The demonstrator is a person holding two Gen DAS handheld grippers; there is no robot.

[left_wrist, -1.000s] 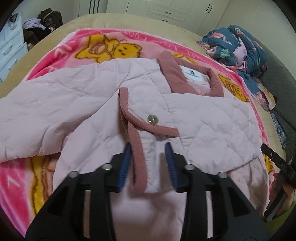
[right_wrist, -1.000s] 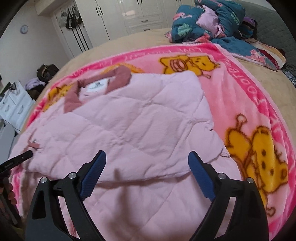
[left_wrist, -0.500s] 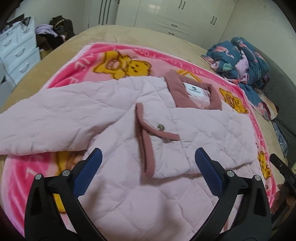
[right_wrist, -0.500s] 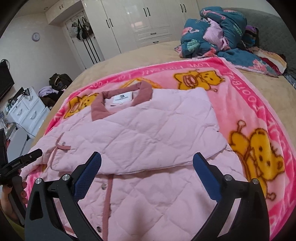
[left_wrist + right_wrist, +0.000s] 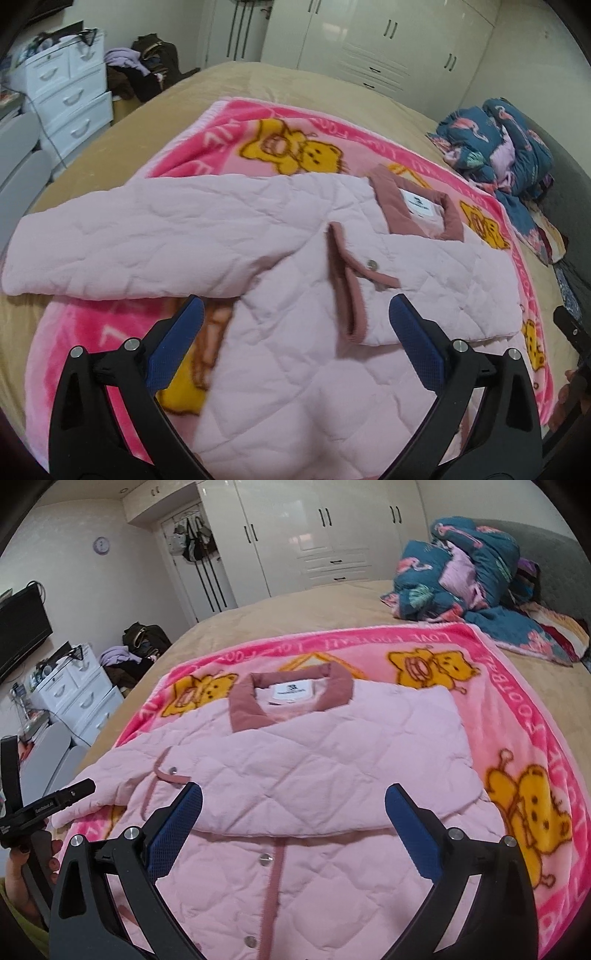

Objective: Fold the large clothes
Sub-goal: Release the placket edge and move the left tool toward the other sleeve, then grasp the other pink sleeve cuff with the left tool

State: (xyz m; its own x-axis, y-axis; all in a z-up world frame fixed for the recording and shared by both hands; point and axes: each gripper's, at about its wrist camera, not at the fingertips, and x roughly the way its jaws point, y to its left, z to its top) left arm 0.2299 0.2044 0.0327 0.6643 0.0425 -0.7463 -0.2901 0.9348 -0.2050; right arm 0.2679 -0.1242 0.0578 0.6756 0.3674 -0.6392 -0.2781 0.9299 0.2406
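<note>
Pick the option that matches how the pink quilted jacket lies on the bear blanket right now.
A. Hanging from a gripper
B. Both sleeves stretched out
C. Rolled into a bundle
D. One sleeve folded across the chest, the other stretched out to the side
D: on the pink jacket, the cuffed sleeve lies across the front while the other sleeve stretches out sideways.

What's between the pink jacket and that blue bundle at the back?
In the right wrist view, pink bear blanket and bare tan bedcover separate the jacket from the bundle.
</note>
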